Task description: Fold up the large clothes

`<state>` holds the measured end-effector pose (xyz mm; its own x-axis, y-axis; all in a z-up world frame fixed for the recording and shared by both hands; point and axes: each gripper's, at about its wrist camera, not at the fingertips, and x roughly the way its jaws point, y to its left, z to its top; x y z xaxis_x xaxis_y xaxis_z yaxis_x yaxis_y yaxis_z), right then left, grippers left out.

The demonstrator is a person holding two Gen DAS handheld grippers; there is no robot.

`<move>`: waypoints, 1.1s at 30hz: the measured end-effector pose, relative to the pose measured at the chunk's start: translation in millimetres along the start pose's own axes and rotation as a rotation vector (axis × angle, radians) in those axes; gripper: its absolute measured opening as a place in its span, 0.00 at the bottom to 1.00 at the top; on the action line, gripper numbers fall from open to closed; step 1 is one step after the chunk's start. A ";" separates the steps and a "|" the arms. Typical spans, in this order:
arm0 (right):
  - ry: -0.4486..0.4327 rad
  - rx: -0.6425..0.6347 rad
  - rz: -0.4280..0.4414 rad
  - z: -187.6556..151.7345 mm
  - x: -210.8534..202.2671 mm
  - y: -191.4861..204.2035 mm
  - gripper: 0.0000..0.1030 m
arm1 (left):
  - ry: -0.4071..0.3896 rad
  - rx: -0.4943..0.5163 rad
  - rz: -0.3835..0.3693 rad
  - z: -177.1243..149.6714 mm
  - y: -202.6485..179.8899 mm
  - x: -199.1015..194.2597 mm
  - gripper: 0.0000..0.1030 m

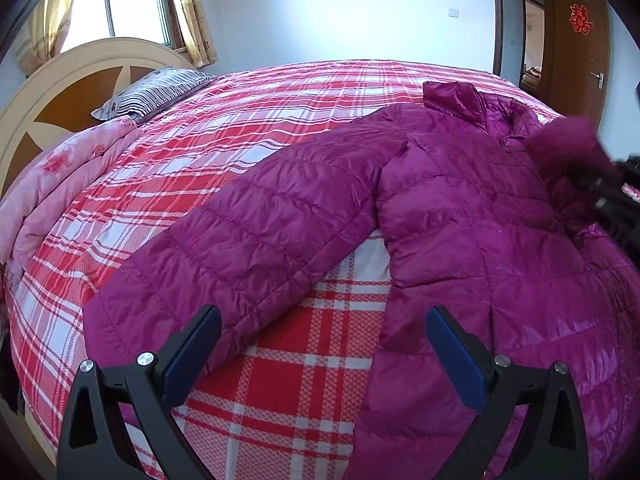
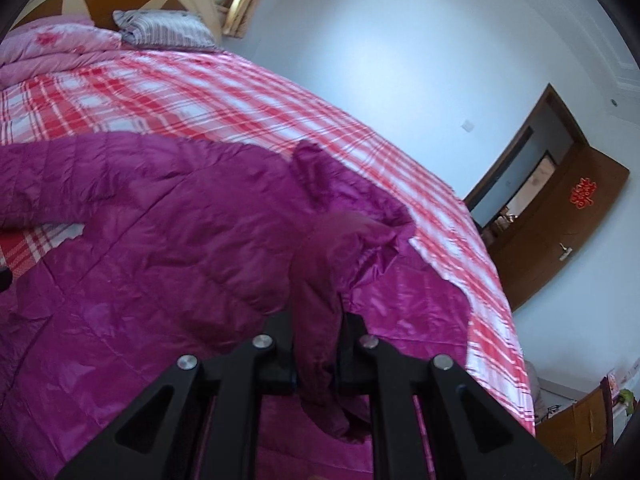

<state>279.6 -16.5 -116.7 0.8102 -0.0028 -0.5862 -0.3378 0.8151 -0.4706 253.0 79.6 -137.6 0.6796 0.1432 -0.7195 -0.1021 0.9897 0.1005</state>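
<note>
Ahead of the black, blue-padded left claw (image 1: 324, 344) is lying a quilted magenta jacket (image 1: 460, 216) on a red-and-white plaid bed (image 1: 224, 148); beyond it, a striped grey pillow (image 1: 156, 90) and pink floral quilt (image 1: 68, 176).

**Bed and jacket: positions**

Jacket (image 1: 460, 216) lies spread on the bed (image 1: 248, 128), its collar toward the far edge. One sleeve (image 1: 240, 240) extends leftward toward the headboard (image 1: 60, 92). Pillow (image 1: 156, 90) and folded quilt (image 1: 68, 184) lie at the headboard end. Window (image 1: 116, 0) stands behind the headboard. Door (image 1: 576, 52) is beyond the bed, right.
</note>
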 end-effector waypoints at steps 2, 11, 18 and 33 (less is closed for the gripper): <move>0.028 0.022 0.062 -2.5 10.2 5.2 0.18 | -0.002 0.008 0.004 3.6 -2.0 1.1 0.99; -0.104 0.292 0.508 2.7 -32.9 -29.8 0.65 | -0.101 -0.023 0.050 45.8 7.2 -20.9 0.99; -0.165 0.389 0.277 -5.0 -51.0 -98.9 0.65 | -0.198 0.085 -0.018 78.4 -60.0 -37.3 0.99; 0.167 0.472 0.078 -71.8 94.0 -182.8 0.48 | -0.079 0.307 0.175 80.7 -147.6 87.9 0.99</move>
<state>383.0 -207.4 -133.1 0.6907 0.0075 -0.7231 -0.1099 0.9894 -0.0948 386.4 -53.5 -160.2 0.7265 0.2985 -0.6189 -0.0071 0.9040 0.4276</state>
